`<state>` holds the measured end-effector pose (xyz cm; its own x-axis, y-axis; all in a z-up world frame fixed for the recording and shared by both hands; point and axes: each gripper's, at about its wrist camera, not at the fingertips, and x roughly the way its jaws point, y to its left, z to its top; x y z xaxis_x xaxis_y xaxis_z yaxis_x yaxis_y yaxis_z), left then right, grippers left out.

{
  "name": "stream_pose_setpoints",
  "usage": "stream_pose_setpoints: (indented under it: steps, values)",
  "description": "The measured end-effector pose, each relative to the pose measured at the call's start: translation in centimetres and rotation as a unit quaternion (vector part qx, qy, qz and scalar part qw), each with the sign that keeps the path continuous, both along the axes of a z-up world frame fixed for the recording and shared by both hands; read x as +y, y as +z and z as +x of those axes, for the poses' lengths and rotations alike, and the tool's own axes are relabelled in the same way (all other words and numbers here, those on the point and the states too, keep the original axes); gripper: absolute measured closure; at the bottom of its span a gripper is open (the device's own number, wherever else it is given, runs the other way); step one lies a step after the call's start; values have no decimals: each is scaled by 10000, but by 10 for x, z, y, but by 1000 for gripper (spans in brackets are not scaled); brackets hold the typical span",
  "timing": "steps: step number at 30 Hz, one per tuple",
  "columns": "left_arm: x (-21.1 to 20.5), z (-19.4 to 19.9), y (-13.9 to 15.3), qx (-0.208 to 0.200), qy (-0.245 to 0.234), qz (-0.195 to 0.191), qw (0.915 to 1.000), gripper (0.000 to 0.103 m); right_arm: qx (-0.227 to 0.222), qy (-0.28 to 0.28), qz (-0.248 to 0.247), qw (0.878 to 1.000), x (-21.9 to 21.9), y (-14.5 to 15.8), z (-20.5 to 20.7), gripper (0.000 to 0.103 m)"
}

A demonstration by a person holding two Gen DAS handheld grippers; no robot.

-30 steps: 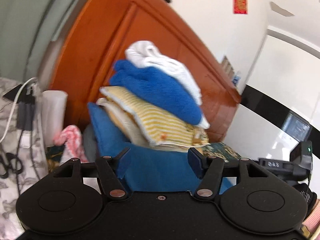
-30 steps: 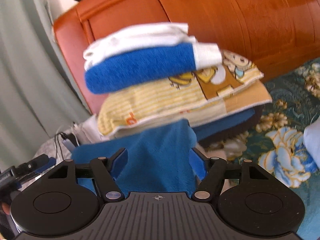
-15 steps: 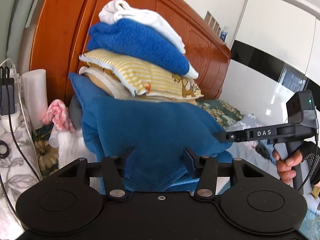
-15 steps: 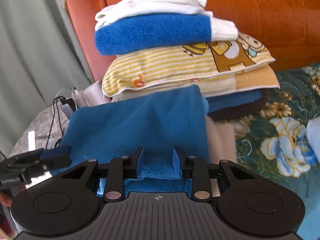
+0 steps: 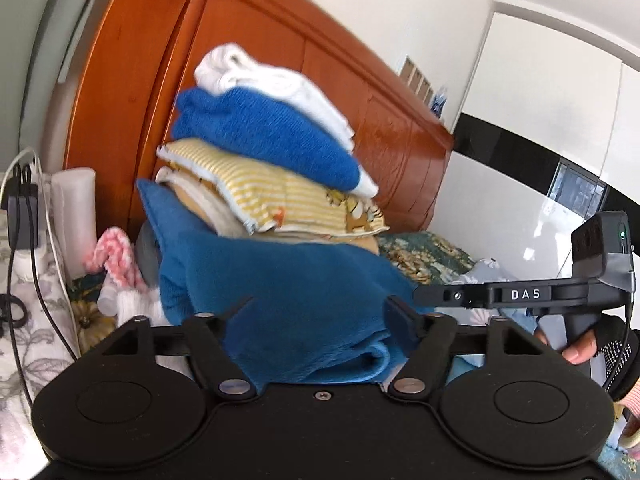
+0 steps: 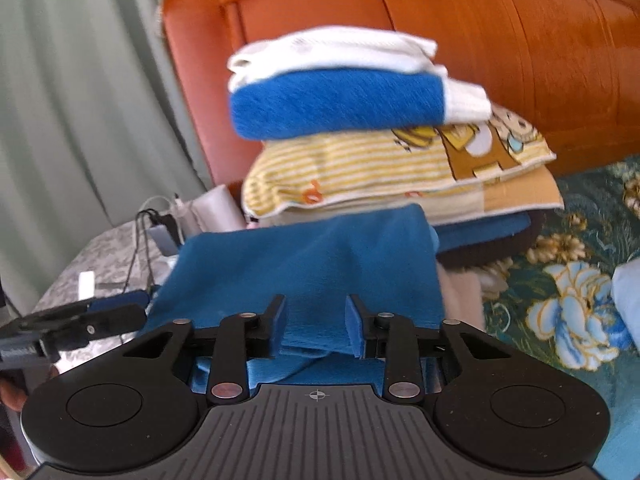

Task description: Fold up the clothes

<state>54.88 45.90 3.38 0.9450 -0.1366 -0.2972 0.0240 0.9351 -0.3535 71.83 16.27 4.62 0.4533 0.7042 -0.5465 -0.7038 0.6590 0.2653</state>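
Both grippers hold one teal-blue fleece garment (image 6: 312, 272) stretched between them, just in front of a stack of folded clothes (image 6: 360, 120) that sits on the bed (image 6: 580, 264) against its orange wooden headboard (image 6: 500, 28).

The left gripper (image 5: 318, 308) points level toward the stack. Its fingers stand fairly wide, and the bunched fleece fills the gap between them; whether the pads press the cloth cannot be told. Seen from the right wrist, its finger tips lie on the garment's left edge.

The right gripper (image 6: 316, 320) has its jaws narrowed on a fold of the fleece, the blue pads (image 6: 280, 326) pressing it from both sides. In the left wrist view it reaches in from the right, held level, its tip at the garment's right edge, with a gloved hand (image 5: 600, 344) wrapped round the handle.

The stack runs, top down: white knit, bright blue fleece, yellow striped cartoon-print piece, more blue below. It stands near the headboard's left end, beside a bedside surface with chargers and cables (image 5: 20, 216).
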Motion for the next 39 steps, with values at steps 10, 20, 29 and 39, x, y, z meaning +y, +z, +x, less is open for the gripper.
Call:
stream_pose_setpoints:
  steps: [10, 20, 29, 39]
  values:
    - [-21, -35, 21, -86, -48, 54, 9999, 4, -250, 65, 124, 9996, -18, 21, -45, 19]
    - [-44, -84, 35, -86, 161, -83, 9998, 2, -437, 218, 212, 9986, -40, 47, -92, 0]
    - [-76, -148, 43, 73, 284, -94, 9995, 2, -409, 265, 205, 9986, -71, 57, -157, 0]
    - [-117, -219, 51, 215, 386, -98, 9990, 2, -356, 225, 300, 9987, -115, 67, -228, 0]
